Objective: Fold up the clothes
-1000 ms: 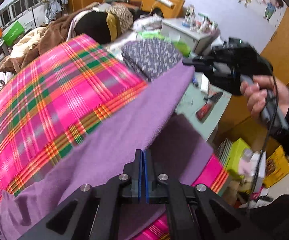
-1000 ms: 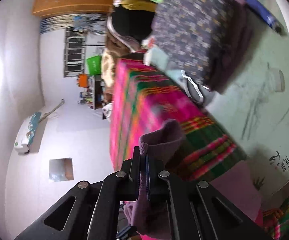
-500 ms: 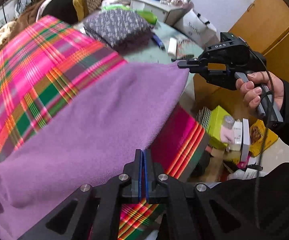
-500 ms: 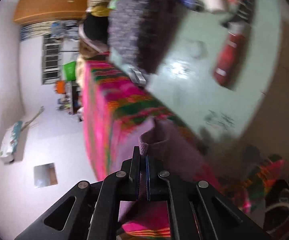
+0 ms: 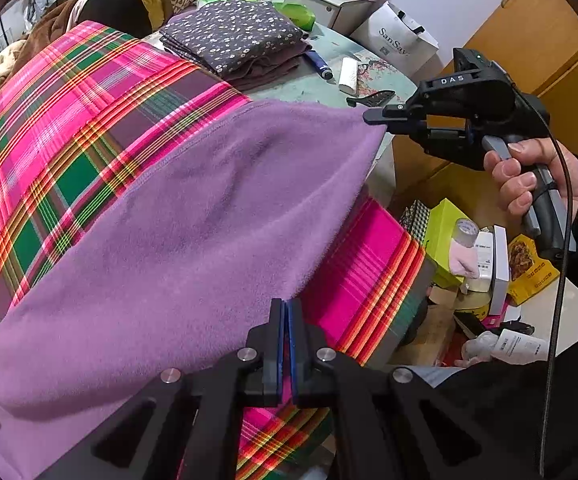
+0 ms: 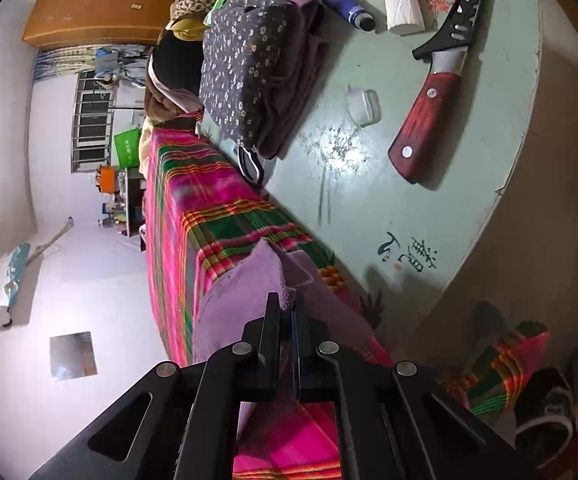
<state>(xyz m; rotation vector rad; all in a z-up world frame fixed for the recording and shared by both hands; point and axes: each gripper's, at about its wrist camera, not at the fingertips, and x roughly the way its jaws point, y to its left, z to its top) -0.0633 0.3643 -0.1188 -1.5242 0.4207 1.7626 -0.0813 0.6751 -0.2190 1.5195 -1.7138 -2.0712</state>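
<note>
Beyond the purple cloth (image 5: 193, 216), clamped in both grippers' jaws, lie folded clothes (image 5: 235, 36) and a knife (image 6: 435, 108).

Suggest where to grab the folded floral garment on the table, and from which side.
Judging by its pose: the floral garment lies flat on a purple pile on the table. Pinch its stacked folded edge nearest the plaid cloth, coming in low from that side, so all layers lift together. Both grippers are busy with the purple cloth.
</note>
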